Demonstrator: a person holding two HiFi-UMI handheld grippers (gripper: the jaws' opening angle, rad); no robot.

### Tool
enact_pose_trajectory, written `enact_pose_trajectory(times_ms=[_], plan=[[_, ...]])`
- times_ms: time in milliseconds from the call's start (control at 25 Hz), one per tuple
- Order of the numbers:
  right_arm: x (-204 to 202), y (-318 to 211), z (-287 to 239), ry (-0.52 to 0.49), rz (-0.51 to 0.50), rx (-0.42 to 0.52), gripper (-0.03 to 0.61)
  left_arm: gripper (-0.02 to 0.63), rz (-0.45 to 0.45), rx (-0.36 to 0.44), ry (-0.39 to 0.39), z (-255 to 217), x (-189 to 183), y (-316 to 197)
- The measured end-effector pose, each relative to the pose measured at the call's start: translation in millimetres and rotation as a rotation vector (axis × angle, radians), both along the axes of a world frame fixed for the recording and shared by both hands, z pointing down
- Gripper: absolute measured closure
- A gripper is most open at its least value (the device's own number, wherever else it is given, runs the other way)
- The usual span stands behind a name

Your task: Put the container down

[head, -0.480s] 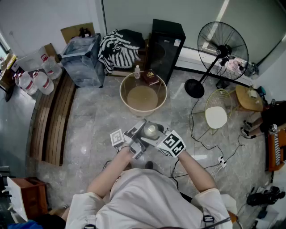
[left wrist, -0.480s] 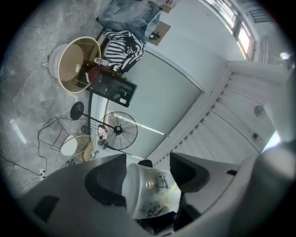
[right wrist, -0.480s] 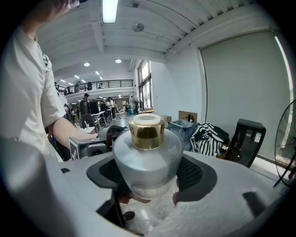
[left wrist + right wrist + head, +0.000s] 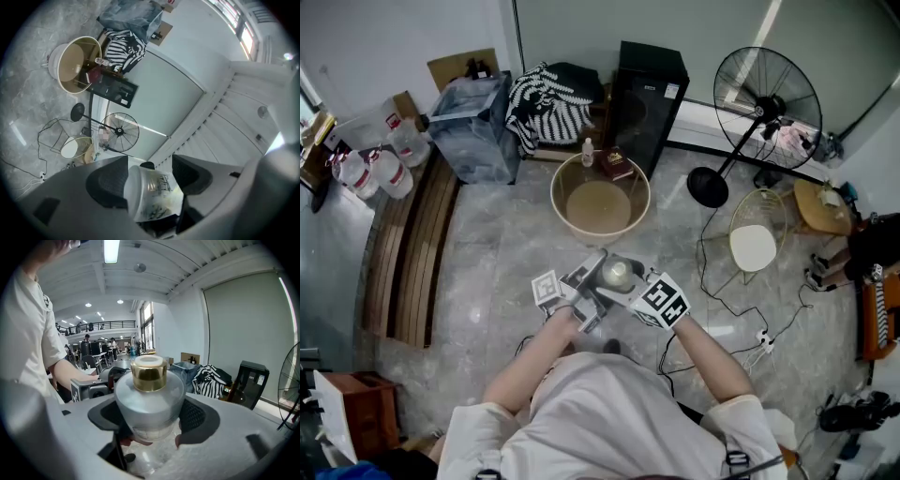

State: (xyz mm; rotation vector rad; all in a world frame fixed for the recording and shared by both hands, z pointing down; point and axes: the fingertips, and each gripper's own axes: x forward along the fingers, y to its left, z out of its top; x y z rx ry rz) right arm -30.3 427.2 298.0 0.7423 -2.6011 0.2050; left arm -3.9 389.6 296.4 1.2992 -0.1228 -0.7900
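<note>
**Item 1, left gripper** [image 4: 589, 279]. My jaws stand wide, with the container [image 4: 152, 194] lying across the gap. The near pad [image 4: 108, 185] is against its wall. The far pad [image 4: 190, 176] looks to touch it too, though the edge there is hard to read.

**Item 2, container.** Frosted grey body, gold cap [image 4: 149, 373]. It is held in the air in front of me, between both tools and above the marble floor [image 4: 487, 272]. It is near the beige basin [image 4: 633, 183] and not touching it.

**Item 3, right gripper** [image 4: 150, 416]. My jaws are nearly full wide and clamped on the container's body, with a pad [image 4: 192, 416] pressed on each side and the cap upright.

**Handling, as I judge it.**
- Lower both tools together at one rate so neither twists the body.
- Keep the cap pointing up.
- Seat the base flat on bare floor, short of the basin.
- Ease the jaws off only once the weight rests.

**Not made out.**
- The container's base is hidden.
- The floor directly under it is hidden behind my tools and arms.
- The print on its wall is too smeared to read.
- I cannot tell whether anything is inside.
- From the head view, only the top of the container shows between the marker cubes.
</note>
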Motion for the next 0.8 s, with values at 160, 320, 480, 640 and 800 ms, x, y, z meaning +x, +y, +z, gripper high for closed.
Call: enact_pose_trajectory(times_ms=[160,320,480,640,800], plan=[[5,-1,3,0.002,-0.003,-0.004,0.241,0.345,-0.006,-0.005,0.002,0,5,-1],[13,-3,3,0.000,-0.010,-0.005,0.241,0.345,-0.016,-0.008,0.002,1,12,-3],[26,-8,5,-0.005,-0.025,-0.003,0.240,0.345,-0.035,-0.002,-0.002,4,24,-9],[38,-10,7,-0.005,-0.051,-0.008,0.241,0.345,-0.056,-0.010,0.000,6,36,-12],[52,-12,10,-0.006,-0.074,-0.010,0.241,0.345,-0.081,-0.012,-0.001,10,49,-14]])
